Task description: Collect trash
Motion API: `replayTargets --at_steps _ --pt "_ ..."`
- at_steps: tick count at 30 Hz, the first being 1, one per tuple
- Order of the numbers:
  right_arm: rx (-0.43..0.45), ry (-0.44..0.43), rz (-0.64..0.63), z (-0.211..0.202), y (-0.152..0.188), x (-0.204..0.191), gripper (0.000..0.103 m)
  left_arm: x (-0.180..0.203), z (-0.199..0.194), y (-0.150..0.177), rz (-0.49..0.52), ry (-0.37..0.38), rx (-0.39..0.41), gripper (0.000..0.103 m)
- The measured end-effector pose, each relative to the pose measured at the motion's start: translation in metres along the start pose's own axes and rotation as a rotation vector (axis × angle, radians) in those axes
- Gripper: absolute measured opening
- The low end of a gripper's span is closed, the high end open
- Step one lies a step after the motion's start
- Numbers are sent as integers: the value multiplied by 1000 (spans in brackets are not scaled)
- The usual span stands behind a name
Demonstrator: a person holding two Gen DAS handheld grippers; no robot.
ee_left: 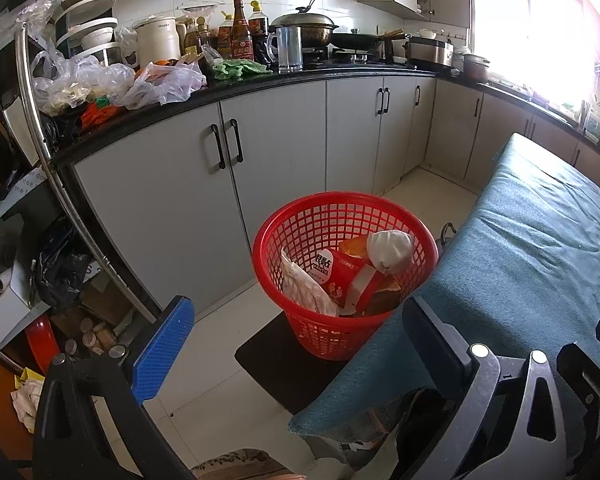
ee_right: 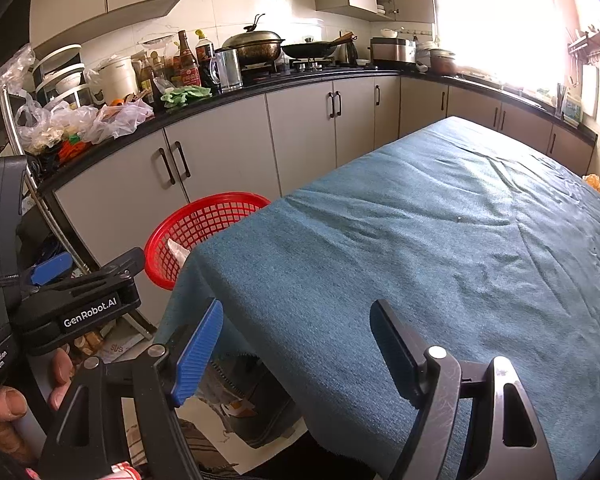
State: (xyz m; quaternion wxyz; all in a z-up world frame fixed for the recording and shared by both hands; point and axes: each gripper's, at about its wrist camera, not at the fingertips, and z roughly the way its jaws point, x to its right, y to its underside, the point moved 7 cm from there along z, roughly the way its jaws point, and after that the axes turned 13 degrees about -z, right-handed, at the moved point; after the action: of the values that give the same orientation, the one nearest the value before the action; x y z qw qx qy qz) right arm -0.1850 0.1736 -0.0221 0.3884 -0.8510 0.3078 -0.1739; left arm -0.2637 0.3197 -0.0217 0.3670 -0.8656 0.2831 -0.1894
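Left wrist view: your left gripper (ee_left: 296,344), fingers apart and empty, points at the red plastic mesh basket (ee_left: 380,206) of trash, ahead and below. Your right gripper (ee_right: 296,348), fingers also apart, sits over the teal-cloth table (ee_right: 440,220), farther away.

The left tool (ee_left: 300,344), jaws apart and empty, hangs over a red basket (ee_left: 296,236) holding trash (ee_left: 352,276).

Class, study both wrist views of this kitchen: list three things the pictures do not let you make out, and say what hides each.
- Red basket, right wrist view: its contents and near side, behind the blue cloth.
- Windowsill by the window, left wrist view: washed out by glare.
- Far right of the cloth-covered table, right wrist view: orange and blue bits cut off by the lens edge.
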Motion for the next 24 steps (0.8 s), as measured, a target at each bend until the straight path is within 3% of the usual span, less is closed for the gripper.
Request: replayTargets --at_steps 24 --pt "-2 0 -6 3 -2 -7 82 -9 11 6 -15 -6 -34 103"
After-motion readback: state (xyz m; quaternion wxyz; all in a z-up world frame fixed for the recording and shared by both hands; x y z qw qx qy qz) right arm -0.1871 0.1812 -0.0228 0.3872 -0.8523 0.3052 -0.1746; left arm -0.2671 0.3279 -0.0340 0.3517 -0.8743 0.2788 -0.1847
